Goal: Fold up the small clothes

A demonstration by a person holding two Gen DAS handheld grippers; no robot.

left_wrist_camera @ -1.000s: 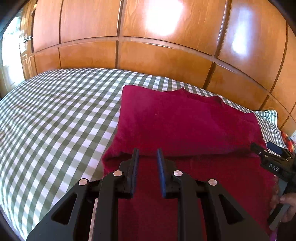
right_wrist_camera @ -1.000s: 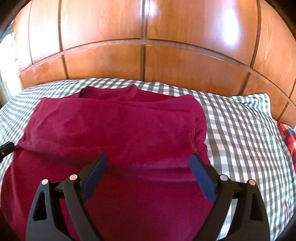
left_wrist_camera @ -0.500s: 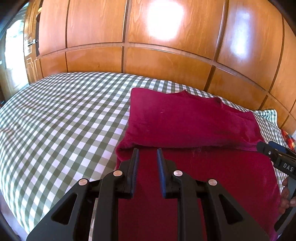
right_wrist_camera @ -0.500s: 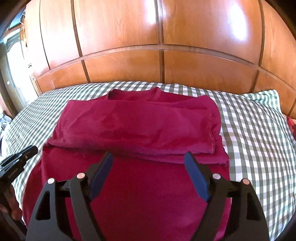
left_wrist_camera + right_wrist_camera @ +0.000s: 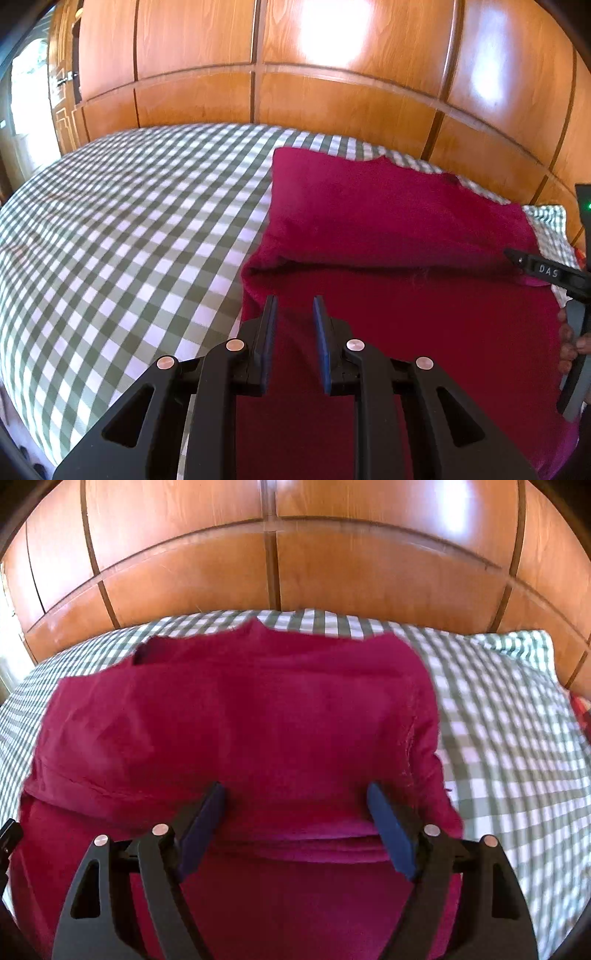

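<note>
While the dark red garment [image 5: 399, 236] is lying partly folded on the checked bed [image 5: 122, 236] before a wooden headboard [image 5: 362, 565], the left gripper [image 5: 294, 317] is hovering narrowly parted and empty over its left edge, and the right gripper [image 5: 295, 805] is gaping wide, holding nothing.

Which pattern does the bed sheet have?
The bed sheet has a green-and-white check, clearest in the left wrist view.
</note>
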